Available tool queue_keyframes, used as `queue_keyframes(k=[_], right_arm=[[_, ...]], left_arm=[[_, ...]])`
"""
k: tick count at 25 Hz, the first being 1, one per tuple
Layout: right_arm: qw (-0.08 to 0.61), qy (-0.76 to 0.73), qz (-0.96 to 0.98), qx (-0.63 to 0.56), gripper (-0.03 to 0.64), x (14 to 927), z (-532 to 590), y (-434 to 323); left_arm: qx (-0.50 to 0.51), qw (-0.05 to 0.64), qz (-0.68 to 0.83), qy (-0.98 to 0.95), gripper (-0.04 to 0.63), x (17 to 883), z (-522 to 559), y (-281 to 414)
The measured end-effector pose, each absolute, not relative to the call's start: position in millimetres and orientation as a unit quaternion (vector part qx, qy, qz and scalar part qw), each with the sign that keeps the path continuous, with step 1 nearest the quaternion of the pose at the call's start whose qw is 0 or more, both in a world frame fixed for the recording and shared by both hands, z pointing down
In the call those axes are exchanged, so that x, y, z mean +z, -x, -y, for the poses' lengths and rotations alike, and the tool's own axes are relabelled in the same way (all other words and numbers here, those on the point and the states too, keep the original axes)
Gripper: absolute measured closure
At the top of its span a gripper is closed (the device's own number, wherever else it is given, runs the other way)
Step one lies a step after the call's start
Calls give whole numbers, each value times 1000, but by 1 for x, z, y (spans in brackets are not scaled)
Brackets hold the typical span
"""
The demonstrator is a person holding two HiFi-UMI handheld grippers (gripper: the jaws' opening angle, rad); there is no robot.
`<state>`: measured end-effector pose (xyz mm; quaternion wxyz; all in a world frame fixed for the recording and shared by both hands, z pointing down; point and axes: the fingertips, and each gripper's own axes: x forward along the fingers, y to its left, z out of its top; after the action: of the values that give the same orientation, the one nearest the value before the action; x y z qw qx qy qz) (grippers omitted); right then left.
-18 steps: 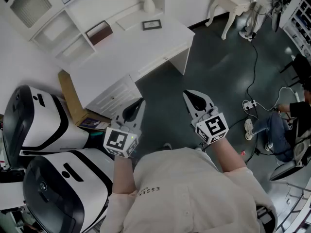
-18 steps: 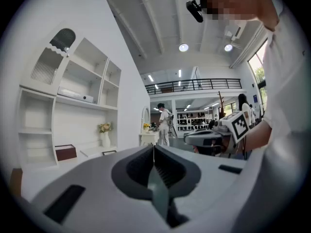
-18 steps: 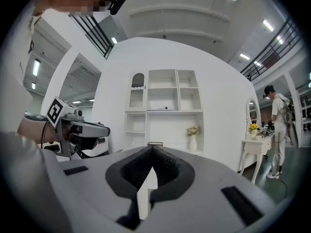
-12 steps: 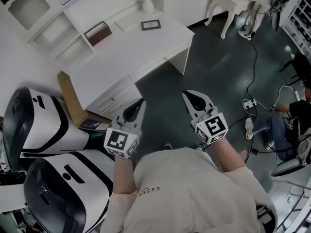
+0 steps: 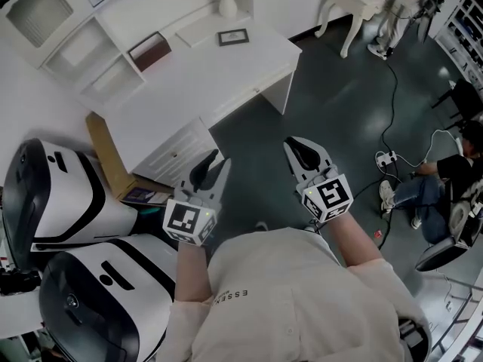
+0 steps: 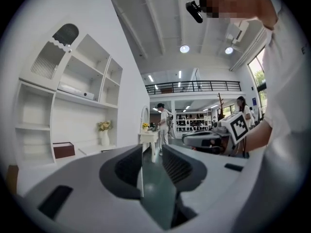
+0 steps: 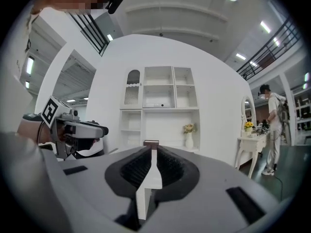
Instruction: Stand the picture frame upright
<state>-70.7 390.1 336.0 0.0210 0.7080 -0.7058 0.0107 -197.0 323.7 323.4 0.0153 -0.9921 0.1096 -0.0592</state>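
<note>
The picture frame (image 5: 234, 38), dark-edged, lies flat near the back of the white desk (image 5: 196, 89). Both grippers hover level over the dark floor in front of the desk, well short of the frame. My left gripper (image 5: 217, 159) (image 6: 151, 152) is open with a narrow gap, and only floor shows between its jaws. My right gripper (image 5: 291, 145) (image 7: 151, 152) is shut with its pads together and holds nothing. Neither gripper view shows the frame.
A vase of flowers (image 5: 227, 4) and a brown box (image 5: 153, 50) stand on the desk by the white shelf unit (image 5: 68, 29). Large white-and-black machines (image 5: 60, 194) and cardboard (image 5: 106, 153) crowd the left. A small white table (image 5: 355, 2), floor cables (image 5: 389, 157) and a seated person (image 5: 445, 179) are at the right.
The left gripper's jaws have parted a little; earlier they looked closed. Both hands stay in about the same place, and the head view has shifted slightly.
</note>
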Motion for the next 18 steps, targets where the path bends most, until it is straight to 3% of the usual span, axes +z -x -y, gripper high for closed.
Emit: queue_keyframes(k=[1, 2, 3, 18], right_arm=[[23, -710, 704, 9, 566, 336, -388, 70], [22, -710, 704, 9, 444, 336, -385, 70], [19, -711, 703, 11, 410, 337, -383, 70], [37, -691, 721, 38, 410, 358, -317, 44]], left_arm=[[-60, 13, -111, 992, 448, 325, -321, 197], [-60, 10, -112, 992, 361, 326, -317, 197], [-59, 7, -115, 992, 351, 326, -313, 197], [-98, -6, -115, 989, 351, 353, -258, 178]])
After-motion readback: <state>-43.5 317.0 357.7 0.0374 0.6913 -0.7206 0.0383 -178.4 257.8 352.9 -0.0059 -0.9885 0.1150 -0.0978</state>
